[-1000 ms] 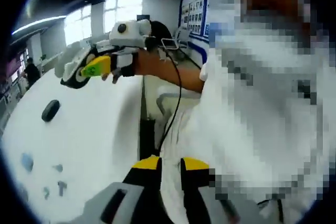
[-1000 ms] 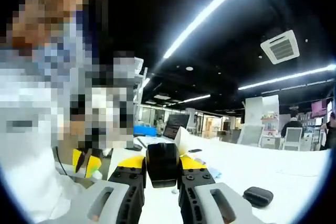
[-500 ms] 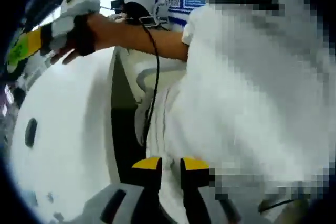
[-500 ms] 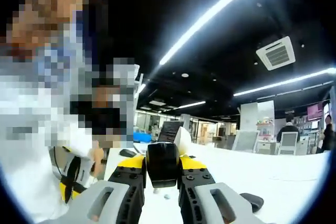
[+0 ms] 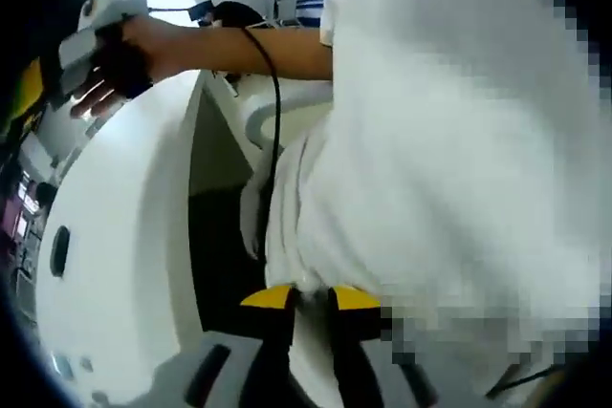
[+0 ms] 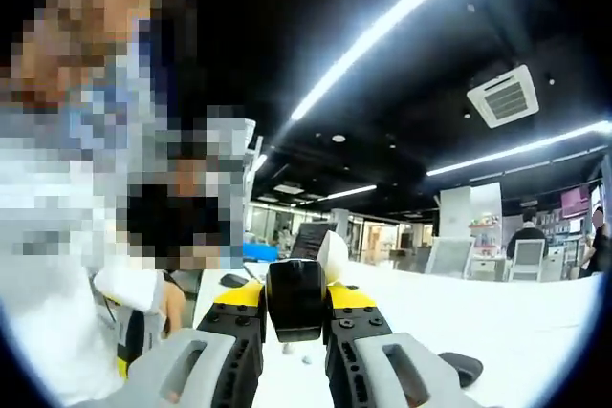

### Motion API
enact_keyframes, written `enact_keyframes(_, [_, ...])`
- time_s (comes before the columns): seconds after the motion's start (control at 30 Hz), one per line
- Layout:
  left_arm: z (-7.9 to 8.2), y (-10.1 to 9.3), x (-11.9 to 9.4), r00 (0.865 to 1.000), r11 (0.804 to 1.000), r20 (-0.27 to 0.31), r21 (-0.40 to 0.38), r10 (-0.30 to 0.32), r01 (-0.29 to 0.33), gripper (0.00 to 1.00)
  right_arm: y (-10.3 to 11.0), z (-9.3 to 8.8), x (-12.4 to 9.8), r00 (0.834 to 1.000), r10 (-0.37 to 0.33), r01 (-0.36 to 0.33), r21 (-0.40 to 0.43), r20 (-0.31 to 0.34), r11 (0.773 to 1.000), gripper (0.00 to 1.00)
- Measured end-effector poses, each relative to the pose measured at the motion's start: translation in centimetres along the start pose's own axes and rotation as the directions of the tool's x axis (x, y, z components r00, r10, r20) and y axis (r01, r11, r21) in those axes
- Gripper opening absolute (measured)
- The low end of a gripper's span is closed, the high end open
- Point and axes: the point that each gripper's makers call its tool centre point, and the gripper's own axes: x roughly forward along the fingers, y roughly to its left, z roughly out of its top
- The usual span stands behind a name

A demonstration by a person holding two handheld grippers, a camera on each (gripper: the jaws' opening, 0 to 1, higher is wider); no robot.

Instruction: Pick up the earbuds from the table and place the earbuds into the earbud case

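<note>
My right gripper is shut on a black rounded earbud case, held upright above the white table. In the left gripper view the same gripper shows at the upper left in the person's hand. My left gripper points at the person's white shirt; its yellow-tipped jaws stand slightly apart with nothing visible between them. Two tiny pale bits lie on the table past the right jaws; they are too small to identify.
A dark oval object lies on the table, also seen as a dark oval object in the left gripper view. A black cable hangs from the person's arm. The table edge runs beside a dark gap. Chairs and people are far back.
The left gripper view has swung further toward the person's shirt and down along the table edge. The right gripper view tilted up slightly a second ago, then held still, the case staying gripped.
</note>
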Motion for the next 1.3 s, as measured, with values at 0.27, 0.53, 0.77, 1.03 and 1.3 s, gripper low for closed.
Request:
enact_keyframes(0.27, [-0.1, 0.4, 0.8, 0.999, 0.998, 0.029, -0.048, -0.040, 0.041, 0.13, 0.1, -0.3, -0.1, 1.000, 0.005, -0.005, 0.005, -0.009, 1.000, 0.22])
enact_keyframes(0.53, [0.6, 1.2, -0.5, 0.990, 0.982, 0.133, -0.175, -0.045, 0.068, 0.10, -0.2, 0.1, -0.2, 1.000, -0.001, 0.001, 0.009, 0.003, 1.000, 0.22])
enact_keyframes(0.77, [4.6, 2.9, -4.8, 0.941, 0.958, 0.339, -0.275, 0.010, 0.088, 0.10, -0.1, 0.4, -0.3, 1.000, 0.000, 0.000, 0.006, 0.007, 1.000, 0.22])
enact_keyframes(1.03, [2.6, 12.2, -13.2, 0.830, 0.858, 0.449, -0.508, 0.332, -0.068, 0.11, -0.2, 0.9, -0.6, 1.000, -0.018, 0.018, -0.001, 0.021, 1.000, 0.22])
enact_keyframes(1.3, [-5.4, 17.5, -12.3, 0.835, 0.653, 0.229, -0.733, 0.501, -0.191, 0.11, -1.0, 0.6, -0.7, 0.999, -0.041, 0.041, 0.004, 0.013, 0.999, 0.22])
